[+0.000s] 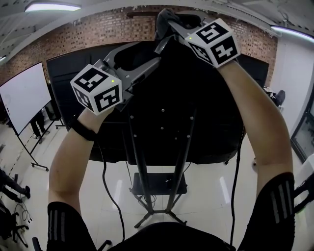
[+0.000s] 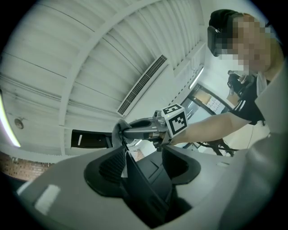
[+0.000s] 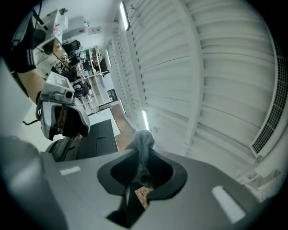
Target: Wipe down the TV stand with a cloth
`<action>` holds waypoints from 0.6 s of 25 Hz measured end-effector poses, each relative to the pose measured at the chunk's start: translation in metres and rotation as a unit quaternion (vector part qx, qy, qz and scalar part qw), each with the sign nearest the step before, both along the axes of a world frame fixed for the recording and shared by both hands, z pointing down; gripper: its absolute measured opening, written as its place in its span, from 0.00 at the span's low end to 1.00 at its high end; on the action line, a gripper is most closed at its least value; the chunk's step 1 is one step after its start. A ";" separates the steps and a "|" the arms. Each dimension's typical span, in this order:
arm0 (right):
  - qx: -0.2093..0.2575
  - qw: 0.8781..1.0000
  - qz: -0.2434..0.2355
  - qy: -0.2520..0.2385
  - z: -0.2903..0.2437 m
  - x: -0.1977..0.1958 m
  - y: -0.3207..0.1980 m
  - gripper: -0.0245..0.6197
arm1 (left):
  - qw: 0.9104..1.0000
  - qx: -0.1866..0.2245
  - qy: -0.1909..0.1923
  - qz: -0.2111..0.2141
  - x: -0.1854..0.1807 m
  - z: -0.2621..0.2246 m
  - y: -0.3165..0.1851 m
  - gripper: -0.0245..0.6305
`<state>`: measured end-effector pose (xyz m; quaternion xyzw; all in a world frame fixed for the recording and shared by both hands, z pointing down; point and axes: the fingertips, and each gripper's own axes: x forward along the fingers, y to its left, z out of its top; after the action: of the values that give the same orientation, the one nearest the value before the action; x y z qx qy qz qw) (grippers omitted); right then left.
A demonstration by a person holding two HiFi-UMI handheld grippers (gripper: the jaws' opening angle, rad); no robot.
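Both grippers are up high in front of the TV point(image 1: 196, 112), well above the TV stand point(image 1: 140, 166). Right gripper point(image 3: 143, 167): jaws closed on the grey cloth point(image 3: 144, 141), with a bunched end poking out past the tips and a small patterned tag point(image 3: 141, 196) down between the pads. Left gripper point(image 2: 143, 157): jaws spread wide, nothing clamped. A dark flat piece with a pale tag point(image 2: 127, 156) sits between them by the left pad; I can't tell if it's part of the cloth. Left tips are just below the right gripper's tip, so the cloth is up at the TV's top edge, nowhere near the stand's shelf point(image 1: 160, 186). The stand is black, two slanted uprights on splayed feet, standing on a glossy white floor point(image 1: 211, 191). A cable point(image 1: 235, 186) hangs down on the right. Room: brick wall point(image 1: 103, 29) at the far side, whiteboard point(image 1: 23, 95) on a rolling frame at left, strip light point(image 1: 51, 7) overhead. The ceiling point(image 3: 216, 67) is white slats with a long vent point(image 2: 141, 85).
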<state>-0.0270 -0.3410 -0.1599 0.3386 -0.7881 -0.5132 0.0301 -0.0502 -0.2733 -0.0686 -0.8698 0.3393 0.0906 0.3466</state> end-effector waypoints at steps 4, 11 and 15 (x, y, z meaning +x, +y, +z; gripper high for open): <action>0.003 0.999 0.036 0.020 0.001 -0.007 -0.020 0.13 | 1.000 -0.004 0.025 0.004 -0.004 -0.001 -0.007 0.46; 0.021 0.997 0.044 0.057 0.027 -0.009 -0.025 0.13 | 0.999 -0.021 0.026 0.007 -0.006 0.023 -0.015 0.46; 0.029 0.996 0.048 0.072 0.049 -0.007 -0.022 0.13 | 0.999 -0.033 0.030 0.009 -0.007 0.041 -0.021 0.46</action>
<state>-0.0343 -0.3629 -0.1105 0.3386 -0.7517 -0.5567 0.1016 -0.0572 -0.2945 -0.0277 -0.8808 0.3443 0.1086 0.3062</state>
